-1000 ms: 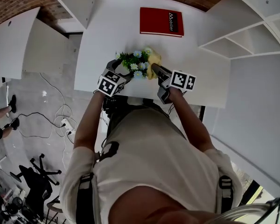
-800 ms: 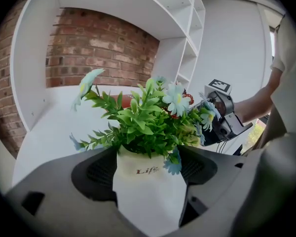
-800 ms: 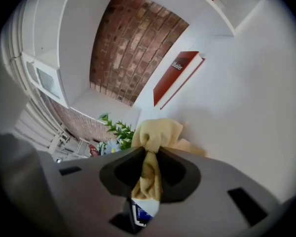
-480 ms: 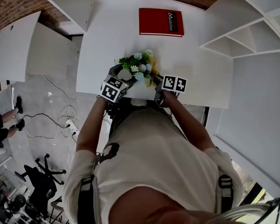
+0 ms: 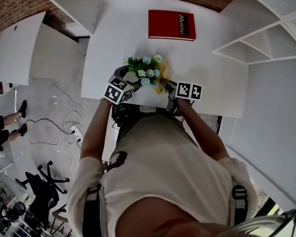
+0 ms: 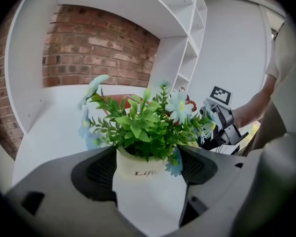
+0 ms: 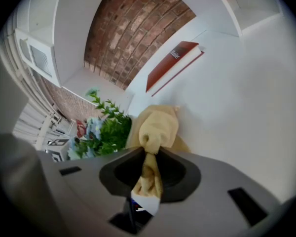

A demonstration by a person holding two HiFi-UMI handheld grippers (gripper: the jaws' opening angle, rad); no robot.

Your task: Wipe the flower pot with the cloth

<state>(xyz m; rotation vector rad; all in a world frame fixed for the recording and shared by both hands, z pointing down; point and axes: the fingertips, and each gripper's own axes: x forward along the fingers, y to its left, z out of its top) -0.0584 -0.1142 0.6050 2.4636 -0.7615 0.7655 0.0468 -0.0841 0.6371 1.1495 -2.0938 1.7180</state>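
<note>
The flower pot (image 6: 147,189), a white one printed with "Life" and filled with green leaves and pale blue daisy-like flowers, stands between the jaws of the left gripper (image 5: 129,82). Both pads press on its sides, so that gripper is clamped on it. In the head view the pot is near the front edge of the white table (image 5: 214,80), close to the person's body. No view shows whether its base rests on the tabletop or is lifted clear.

The right gripper (image 5: 166,84) is pinched tight on a yellow cloth (image 7: 157,125). A bunched wad sticks out beyond its jaws, just beside the foliage on the plant's right side. Whether the wad touches the pot wall cannot be made out, because the leaves cover that spot.

The step in hand looks like the wipe itself, or the last of the approach to it. The next move probably calls for getting the wad under the leaves and flat against the pot's side. It would then be drawn along the wall while the left gripper steadies the pot or turns it to present an unwiped face. A red book (image 5: 171,24) lies well apart at the far edge of the table.
</note>
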